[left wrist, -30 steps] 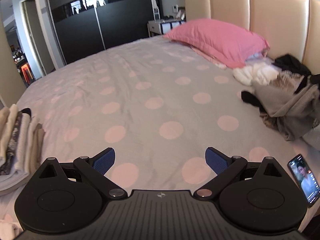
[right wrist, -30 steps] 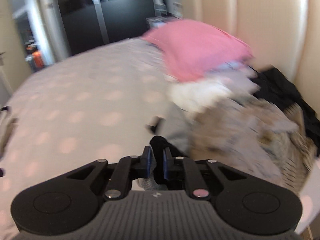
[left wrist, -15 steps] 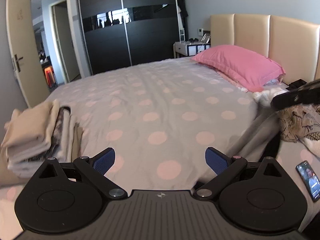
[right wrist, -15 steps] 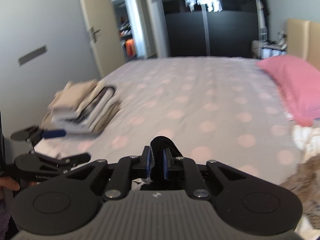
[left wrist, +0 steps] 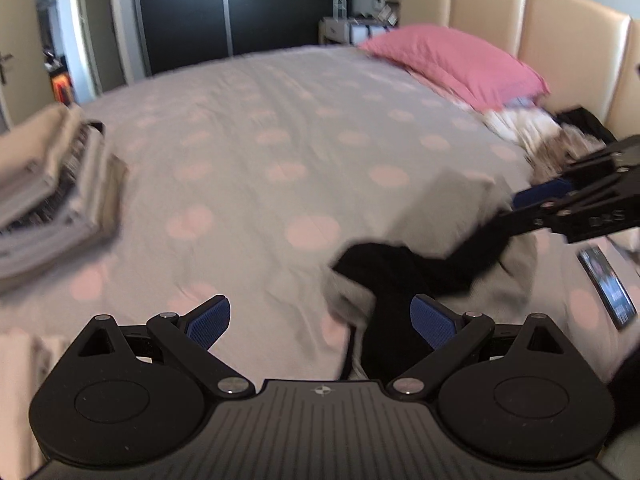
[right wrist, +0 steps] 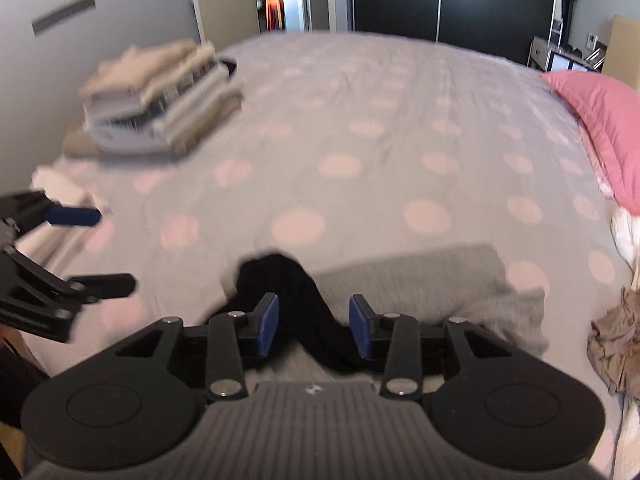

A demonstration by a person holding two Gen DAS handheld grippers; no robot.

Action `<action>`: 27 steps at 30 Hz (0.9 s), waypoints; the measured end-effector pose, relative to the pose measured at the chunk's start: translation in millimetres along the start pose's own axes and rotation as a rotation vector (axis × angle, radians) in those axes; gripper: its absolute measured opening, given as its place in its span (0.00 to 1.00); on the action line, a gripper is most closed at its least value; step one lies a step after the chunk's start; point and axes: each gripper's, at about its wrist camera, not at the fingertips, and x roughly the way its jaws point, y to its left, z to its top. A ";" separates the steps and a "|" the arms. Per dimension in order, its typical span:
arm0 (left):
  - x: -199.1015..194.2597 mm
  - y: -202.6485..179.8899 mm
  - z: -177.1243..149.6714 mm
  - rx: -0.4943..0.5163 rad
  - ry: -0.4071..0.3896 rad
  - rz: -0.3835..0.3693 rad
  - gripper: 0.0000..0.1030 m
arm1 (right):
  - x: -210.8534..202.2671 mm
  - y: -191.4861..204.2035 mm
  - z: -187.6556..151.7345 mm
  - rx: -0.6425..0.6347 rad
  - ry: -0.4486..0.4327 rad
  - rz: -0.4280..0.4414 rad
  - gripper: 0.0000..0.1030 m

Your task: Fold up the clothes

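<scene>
A grey garment with black trim (left wrist: 436,216) lies crumpled on the spotted bed sheet (left wrist: 280,128) near the front edge; it also shows in the right wrist view (right wrist: 432,280). My right gripper (right wrist: 314,320) is open, its jaws apart over the black part (right wrist: 280,276) of the garment. It shows in the left wrist view (left wrist: 532,200) at the right. My left gripper (left wrist: 320,320) is open and empty, just left of the garment. It shows at the left of the right wrist view (right wrist: 88,248).
A stack of folded clothes (left wrist: 52,176) sits at the left of the bed. Unfolded clothes (left wrist: 552,140) are heaped at the right by a pink pillow (left wrist: 456,60). A phone (left wrist: 606,280) lies on the sheet at the right edge.
My right gripper carried the garment from the pile to the bed's front, then opened and let it drop. My left gripper stayed open and tilted down toward the garment.
</scene>
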 end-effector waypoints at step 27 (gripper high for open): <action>75.0 2.9 -25.1 -0.080 0.230 -0.098 0.17 | 86.6 -9.2 -3.8 -0.002 0.084 -0.022 0.09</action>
